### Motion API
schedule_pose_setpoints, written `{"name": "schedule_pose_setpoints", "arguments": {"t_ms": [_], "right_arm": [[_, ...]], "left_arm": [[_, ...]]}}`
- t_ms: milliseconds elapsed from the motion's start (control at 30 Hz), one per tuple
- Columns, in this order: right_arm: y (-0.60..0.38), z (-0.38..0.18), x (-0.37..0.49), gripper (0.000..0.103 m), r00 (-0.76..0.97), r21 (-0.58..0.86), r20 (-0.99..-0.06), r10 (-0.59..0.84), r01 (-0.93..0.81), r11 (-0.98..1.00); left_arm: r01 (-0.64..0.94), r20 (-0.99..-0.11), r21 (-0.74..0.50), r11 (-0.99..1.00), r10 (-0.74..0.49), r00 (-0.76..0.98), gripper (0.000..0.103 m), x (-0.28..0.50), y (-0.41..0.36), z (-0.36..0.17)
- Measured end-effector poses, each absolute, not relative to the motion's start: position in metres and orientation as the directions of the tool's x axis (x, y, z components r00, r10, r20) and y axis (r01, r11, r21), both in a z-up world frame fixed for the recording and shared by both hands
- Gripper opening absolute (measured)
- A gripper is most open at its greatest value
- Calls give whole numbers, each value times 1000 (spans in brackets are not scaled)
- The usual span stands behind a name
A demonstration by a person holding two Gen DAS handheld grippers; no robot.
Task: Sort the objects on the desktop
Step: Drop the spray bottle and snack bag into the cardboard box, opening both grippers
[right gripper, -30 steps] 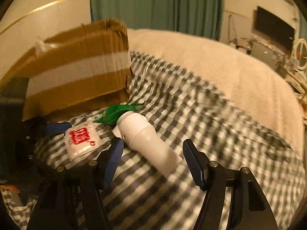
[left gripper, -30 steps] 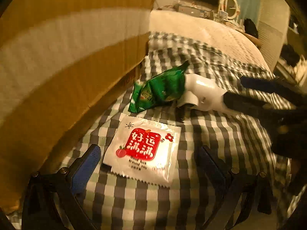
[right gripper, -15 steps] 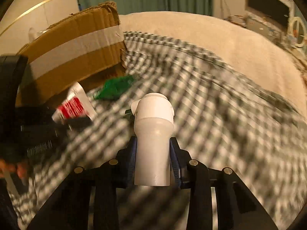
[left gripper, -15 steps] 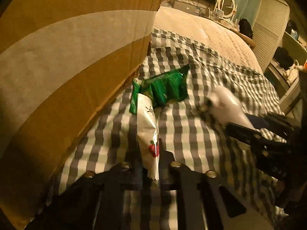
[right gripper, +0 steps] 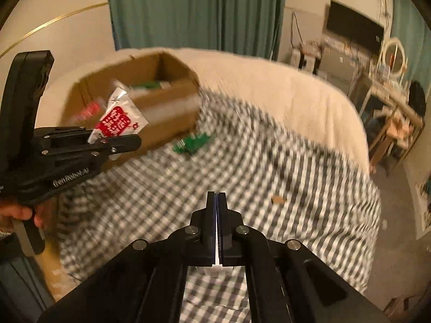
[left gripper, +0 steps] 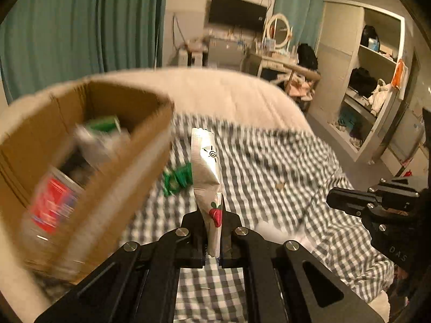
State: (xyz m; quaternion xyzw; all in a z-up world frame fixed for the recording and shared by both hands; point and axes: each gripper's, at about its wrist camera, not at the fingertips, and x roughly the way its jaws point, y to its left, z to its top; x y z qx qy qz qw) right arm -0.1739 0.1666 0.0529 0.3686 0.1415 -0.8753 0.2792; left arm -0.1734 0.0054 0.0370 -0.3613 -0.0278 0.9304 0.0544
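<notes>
Leftmost, an open brown cardboard box (left gripper: 89, 167) sits on the grey-and-white checked cloth (left gripper: 269, 167), blurred items inside. Beside it, the left gripper (left gripper: 212, 215) pinches a white sachet with red label (left gripper: 206, 167) edge-on, long axis pointing up and away. A green packet (left gripper: 177, 179) lies below. The right gripper (right gripper: 217, 202) has its fingers pressed together, with only a white sliver between them at the base.

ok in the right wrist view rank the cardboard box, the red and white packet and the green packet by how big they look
1. cardboard box, clearly the largest
2. red and white packet, held up in the left gripper
3. green packet, lying on the checked cloth

The last two look close, and the held packet is nearer the camera, so their order is unsure.
</notes>
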Motion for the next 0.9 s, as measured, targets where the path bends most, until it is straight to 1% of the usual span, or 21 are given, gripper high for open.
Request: {"name": "schedule_pose_setpoints", "arguments": {"t_ms": [100,167,233,267,300,400,467,500,567,633,667,800,900], "right_arm": [[146,67,-166,0,-596,-93,-725,-345,581,-808],[140,57,-173,2,-567,-57,-753,-333,560,-827],[142,37,-176,25,-552,-25,-772,-313,519,-854],[145,18,-180,45,-524,10,-792,-312,500,-866],[146,1,-181,49,-498,35,-809,-312,489,-871],[143,-53,-178,49,-408,32,-877,-252,475,-879],[145,-73,-175,50,-395,19,-891,-223,458,-889],[147,-78,-175,48,-393,17,-895,-211,444,-896],[155,-83,-179,47,-357,79,-903,-240,411,-908],[156,-80,-182,44,-344,86,-907,-241,411,-908],[154,-76,-180,44,-338,89,-909,-246,418,-904],[154,-51,-174,44,-347,214,-862,-369,412,-886],[153,-24,-172,44,-338,377,-786,-517,400,-835]], "left_arm": [[-56,-640,-96,-994,105,-761,5,-161,-16,62],[-50,-633,-113,-992,111,-766,5,-156,-28,64],[-52,-642,-116,-992,115,-758,5,-149,-39,57],[-56,-648,-116,-992,119,-752,5,-149,-41,54],[-61,-655,-126,-990,129,-744,5,-150,-44,47],[-63,-672,-173,-983,164,-722,5,-151,-55,35],[-65,-678,-188,-980,177,-714,5,-154,-58,31],[-67,-677,-192,-979,181,-713,5,-155,-58,31],[-69,-673,-196,-978,186,-716,5,-151,-61,31],[-68,-668,-203,-977,189,-720,5,-153,-60,33],[-68,-664,-205,-976,190,-723,5,-153,-61,35],[-66,-640,-197,-978,180,-747,5,-150,-63,50],[-58,-604,-190,-980,164,-780,5,-147,-70,70]]}}
